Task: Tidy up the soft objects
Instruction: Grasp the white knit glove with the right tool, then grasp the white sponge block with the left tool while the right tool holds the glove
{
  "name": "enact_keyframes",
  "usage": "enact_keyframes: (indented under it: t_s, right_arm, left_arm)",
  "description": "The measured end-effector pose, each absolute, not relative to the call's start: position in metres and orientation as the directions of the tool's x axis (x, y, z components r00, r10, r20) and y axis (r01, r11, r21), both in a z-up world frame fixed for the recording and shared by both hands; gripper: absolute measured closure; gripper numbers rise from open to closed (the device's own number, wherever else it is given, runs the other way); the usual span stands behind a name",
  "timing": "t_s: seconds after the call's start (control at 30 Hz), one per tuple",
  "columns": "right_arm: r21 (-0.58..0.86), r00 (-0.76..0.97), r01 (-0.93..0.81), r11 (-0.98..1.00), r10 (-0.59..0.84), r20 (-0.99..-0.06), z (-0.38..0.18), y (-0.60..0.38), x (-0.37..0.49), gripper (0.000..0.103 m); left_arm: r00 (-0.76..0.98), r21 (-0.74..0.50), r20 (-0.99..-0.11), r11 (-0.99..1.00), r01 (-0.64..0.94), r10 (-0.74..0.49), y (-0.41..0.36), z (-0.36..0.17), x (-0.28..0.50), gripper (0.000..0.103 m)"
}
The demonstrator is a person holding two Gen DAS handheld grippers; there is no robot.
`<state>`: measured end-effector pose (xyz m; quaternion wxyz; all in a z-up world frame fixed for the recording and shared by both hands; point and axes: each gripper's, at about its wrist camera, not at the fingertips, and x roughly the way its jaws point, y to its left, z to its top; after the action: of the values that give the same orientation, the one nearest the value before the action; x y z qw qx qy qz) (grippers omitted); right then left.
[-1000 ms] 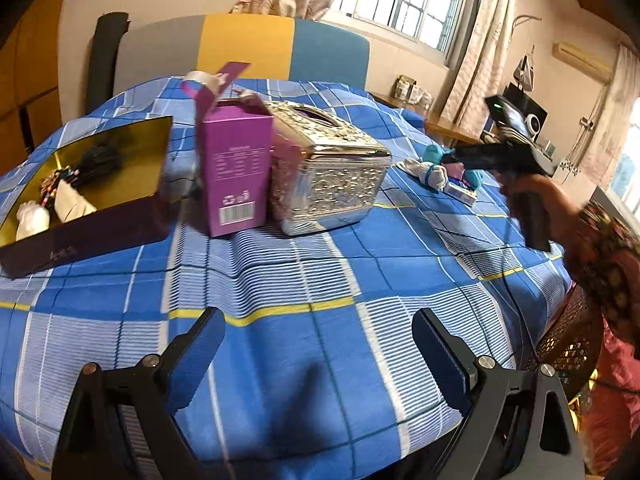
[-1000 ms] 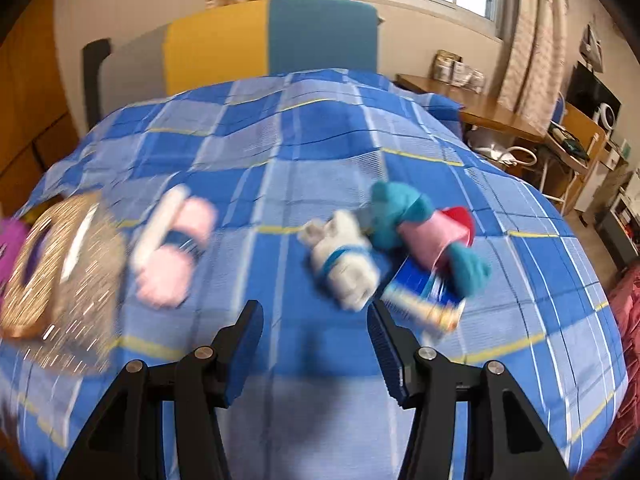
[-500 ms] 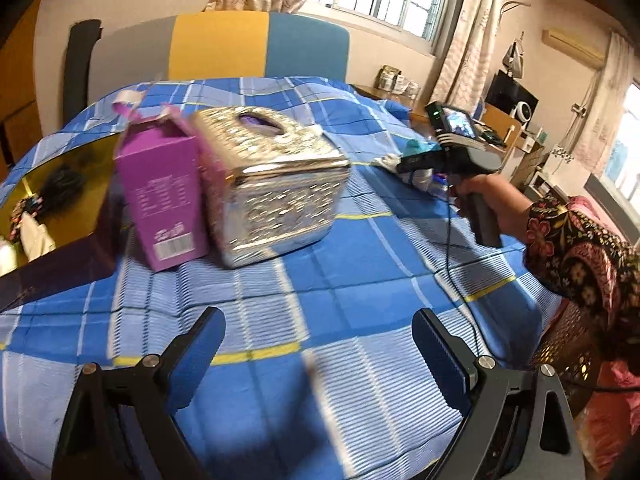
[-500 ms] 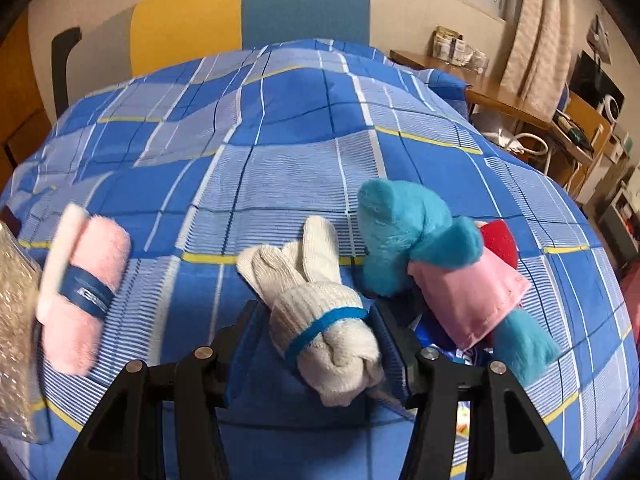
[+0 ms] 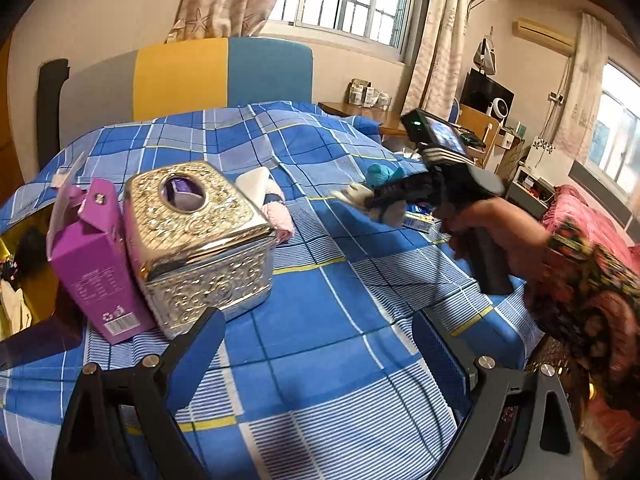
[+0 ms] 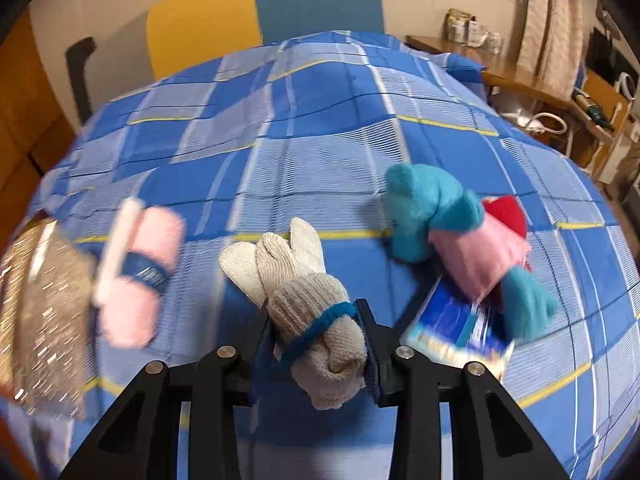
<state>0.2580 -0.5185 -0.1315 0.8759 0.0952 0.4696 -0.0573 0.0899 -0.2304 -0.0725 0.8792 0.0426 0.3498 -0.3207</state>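
The right gripper (image 6: 316,344) has just been closing; its fingers (image 6: 370,340) now squeeze the rolled cream knitted gloves with a blue band (image 6: 316,320) above the blue checked bed cover (image 6: 320,140). The left gripper (image 5: 320,356) stands wide open and empty.

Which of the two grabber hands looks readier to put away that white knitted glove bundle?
The right. The right gripper has just been closing and its pads now press the glove bundle. The left gripper hangs open over bare bedspread, nearer the gold tissue box.
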Motion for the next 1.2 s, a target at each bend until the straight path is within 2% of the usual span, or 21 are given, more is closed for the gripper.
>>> enact_keyframes:
  t_s: [0.1, 0.2, 0.37, 0.47, 0.6, 0.87, 1.0, 1.2]
  right_arm:
    - [0.118, 0.5, 0.192, 0.974, 0.006, -0.866, -0.13, -0.516, 0.235, 0.066]
    - [0.17, 0.442, 0.285, 0.943, 0.028, -0.897, -0.134, -0.532, 0.208, 0.066]
    - [0.172, 0.435, 0.362, 0.916, -0.003, -0.901, -0.151, -0.547, 0.181, 0.066]
    - [0.232, 0.439, 0.383, 0.894, 0.045, -0.897, -0.154, -0.556, 0.18, 0.065]
    - [0.234, 0.433, 0.378, 0.896, 0.052, -0.9, -0.155, -0.556, 0.183, 0.065]
    - [0.231, 0.43, 0.373, 0.899, 0.054, -0.901, -0.156, -0.553, 0.185, 0.065]
    - [0.238, 0.429, 0.374, 0.897, 0.06, -0.901, -0.155, -0.555, 0.184, 0.065]
    - [0.241, 0.428, 0.376, 0.895, 0.063, -0.902, -0.155, -0.555, 0.183, 0.065]
  left_arm:
    - [0.551, -0.14, -0.65, 0.795, 0.59, -0.523, -0.242, -0.071, 0.096, 0.008]
    - [0.549, -0.133, -0.656, 0.795, 0.591, -0.518, -0.257, -0.065, 0.105, 0.008]
    - [0.561, -0.076, -0.661, 0.788, 0.611, -0.499, -0.3, -0.046, 0.129, 0.008]
    - [0.571, -0.027, -0.672, 0.787, 0.617, -0.471, -0.33, -0.032, 0.155, 0.008]
    - [0.556, -0.023, -0.715, 0.809, 0.587, -0.424, -0.364, -0.025, 0.213, 0.006]
    - [0.512, 0.007, -0.823, 0.898, 0.44, -0.245, -0.384, -0.055, 0.331, 0.006]
    - [0.441, 0.024, -0.882, 0.922, 0.387, -0.162, -0.384, -0.086, 0.364, 0.006]
    - [0.36, 0.106, -0.932, 0.911, 0.399, -0.049, -0.398, -0.124, 0.385, 0.006]
